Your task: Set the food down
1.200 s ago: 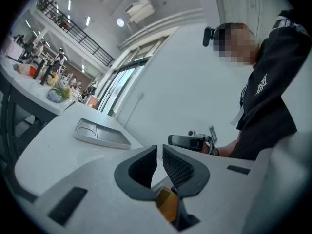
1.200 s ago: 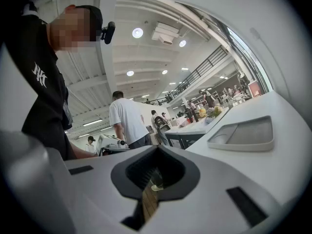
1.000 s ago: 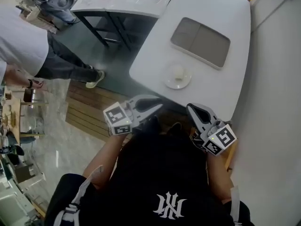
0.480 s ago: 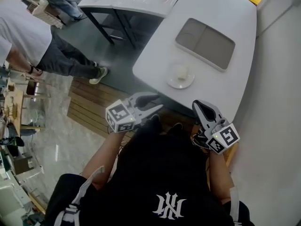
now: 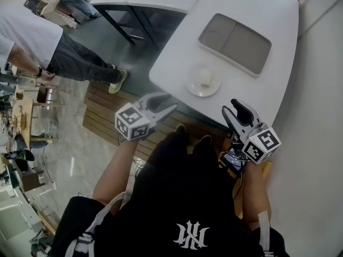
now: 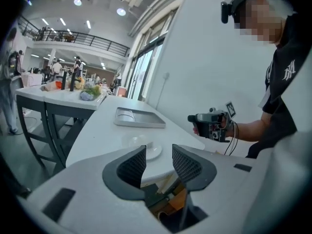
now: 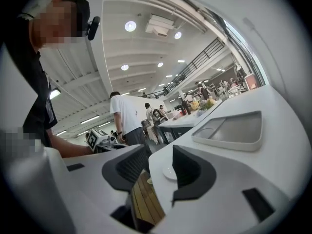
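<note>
left gripper (image 5: 165, 103) and right gripper (image 5: 234, 110), both empty, are opening fingers that stood closer together a second ago; the pale food (image 5: 204, 77) sits on a white plate (image 5: 192, 89) near the worktop (image 5: 252, 9) edge.

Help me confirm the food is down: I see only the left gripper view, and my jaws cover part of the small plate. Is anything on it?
Observer: Yes. The head view shows a pale piece of food in the middle of the small white plate, near the front edge of the table.
Operator: Is the right hand-held gripper carrying anything?
Observer: No. Its own view shows the jaws opening with nothing between them.
Operator: And the grey tray?
Observer: From above, both of its compartments are bare.
</note>
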### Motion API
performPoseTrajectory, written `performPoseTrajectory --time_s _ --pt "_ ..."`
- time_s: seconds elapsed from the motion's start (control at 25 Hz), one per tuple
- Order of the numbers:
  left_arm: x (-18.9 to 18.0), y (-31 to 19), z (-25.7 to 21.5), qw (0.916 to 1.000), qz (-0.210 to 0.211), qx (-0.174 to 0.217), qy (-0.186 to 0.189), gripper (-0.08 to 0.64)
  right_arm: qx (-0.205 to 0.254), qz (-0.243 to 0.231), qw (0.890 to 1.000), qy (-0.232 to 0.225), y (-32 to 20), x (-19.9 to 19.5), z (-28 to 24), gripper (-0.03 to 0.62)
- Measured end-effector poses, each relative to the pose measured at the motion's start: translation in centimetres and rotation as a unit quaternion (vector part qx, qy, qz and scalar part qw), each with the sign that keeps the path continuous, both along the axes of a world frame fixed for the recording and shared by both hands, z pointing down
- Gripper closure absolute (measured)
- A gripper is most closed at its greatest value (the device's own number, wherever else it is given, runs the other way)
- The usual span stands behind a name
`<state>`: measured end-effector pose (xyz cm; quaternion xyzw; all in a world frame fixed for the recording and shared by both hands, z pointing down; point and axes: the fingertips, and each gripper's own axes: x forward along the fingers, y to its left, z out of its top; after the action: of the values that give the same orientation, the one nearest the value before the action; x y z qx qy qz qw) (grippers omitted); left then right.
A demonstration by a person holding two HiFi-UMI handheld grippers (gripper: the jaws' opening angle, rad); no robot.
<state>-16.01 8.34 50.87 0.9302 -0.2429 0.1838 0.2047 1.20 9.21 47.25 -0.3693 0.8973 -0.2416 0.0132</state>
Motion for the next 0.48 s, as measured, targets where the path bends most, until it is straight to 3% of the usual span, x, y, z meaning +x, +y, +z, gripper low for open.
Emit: performPoseTrajectory --time_s 0.24,0.48 --pt "0.0 -3.4 3.4 0.9975 -0.001 -0.054 -0.045 0.4 -0.072 -0.005 0.997 0.037 -3.6 -0.6 3.8 0.446" --pt "-0.2 -8.1 4.6 0.9949 0.01 -0.097 -0.026 0.39 -0.15 0.01 0.987 0.058 -8.2 -2.1 6.7 0.437"
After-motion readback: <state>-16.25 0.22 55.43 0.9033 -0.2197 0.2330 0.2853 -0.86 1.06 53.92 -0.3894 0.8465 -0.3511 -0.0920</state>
